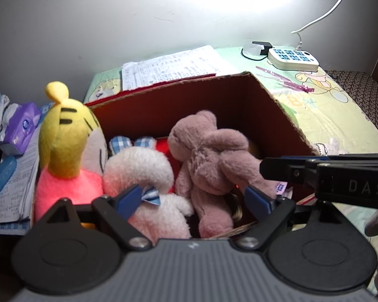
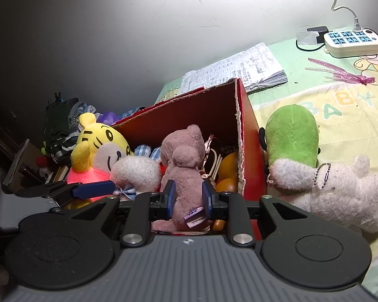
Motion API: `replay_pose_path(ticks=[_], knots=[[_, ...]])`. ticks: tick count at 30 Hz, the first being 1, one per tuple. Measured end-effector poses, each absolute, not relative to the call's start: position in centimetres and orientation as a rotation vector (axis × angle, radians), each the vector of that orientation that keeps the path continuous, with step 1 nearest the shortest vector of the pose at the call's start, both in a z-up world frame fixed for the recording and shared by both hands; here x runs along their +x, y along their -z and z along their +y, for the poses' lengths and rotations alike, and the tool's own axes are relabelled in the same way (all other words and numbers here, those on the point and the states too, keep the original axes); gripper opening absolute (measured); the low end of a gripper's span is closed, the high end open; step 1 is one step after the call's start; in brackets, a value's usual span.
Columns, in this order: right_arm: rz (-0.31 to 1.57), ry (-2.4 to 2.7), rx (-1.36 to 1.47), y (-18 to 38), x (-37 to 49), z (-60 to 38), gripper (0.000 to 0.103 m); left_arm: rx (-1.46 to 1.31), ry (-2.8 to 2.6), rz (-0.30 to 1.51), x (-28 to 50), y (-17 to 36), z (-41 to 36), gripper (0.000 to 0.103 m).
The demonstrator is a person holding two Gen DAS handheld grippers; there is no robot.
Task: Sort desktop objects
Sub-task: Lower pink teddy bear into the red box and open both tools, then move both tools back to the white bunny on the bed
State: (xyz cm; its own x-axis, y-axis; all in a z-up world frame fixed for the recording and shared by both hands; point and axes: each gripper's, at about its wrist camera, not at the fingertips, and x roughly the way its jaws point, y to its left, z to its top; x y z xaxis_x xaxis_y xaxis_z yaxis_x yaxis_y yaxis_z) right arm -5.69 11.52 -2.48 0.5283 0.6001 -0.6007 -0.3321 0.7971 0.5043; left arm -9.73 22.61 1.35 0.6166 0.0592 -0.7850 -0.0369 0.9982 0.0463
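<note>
A red cardboard box (image 2: 247, 136) stands open on the desk with soft toys packed inside. A dusty-pink teddy bear (image 2: 182, 161) sits upright near the box's right wall, its back to the near side, a purple label at its base. Left of it lies a white fluffy toy (image 1: 148, 176) with a blue checked bow, and at the far left a yellow tiger doll (image 1: 65, 136) in pink. Outside, just right of the box, lie a green plush (image 2: 293, 133) and a white plush (image 2: 340, 188) with a bead chain.

Left gripper (image 1: 193, 195): black linkage arms, blue pads, silver screws.
Right gripper (image 2: 187, 198): same build, grey ribbed housing.
</note>
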Motion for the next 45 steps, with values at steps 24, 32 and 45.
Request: replay_pose_path(ticks=[24, 32, 45], knots=[[0.754, -0.618, 0.357, 3.1, -6.4, 10.9, 0.023, 0.015, -0.089, 0.915, -9.4, -0.7, 22.3, 0.095], [0.735, -0.636, 0.368, 3.3, -6.6, 10.6, 0.022, 0.012, -0.116, 0.908, -9.6, -0.6, 22.1, 0.095], [0.737, -0.691, 0.381, 3.5, -6.3, 10.1, 0.022, 0.041, -0.184, 0.885, -10.1, -0.9, 21.2, 0.096]])
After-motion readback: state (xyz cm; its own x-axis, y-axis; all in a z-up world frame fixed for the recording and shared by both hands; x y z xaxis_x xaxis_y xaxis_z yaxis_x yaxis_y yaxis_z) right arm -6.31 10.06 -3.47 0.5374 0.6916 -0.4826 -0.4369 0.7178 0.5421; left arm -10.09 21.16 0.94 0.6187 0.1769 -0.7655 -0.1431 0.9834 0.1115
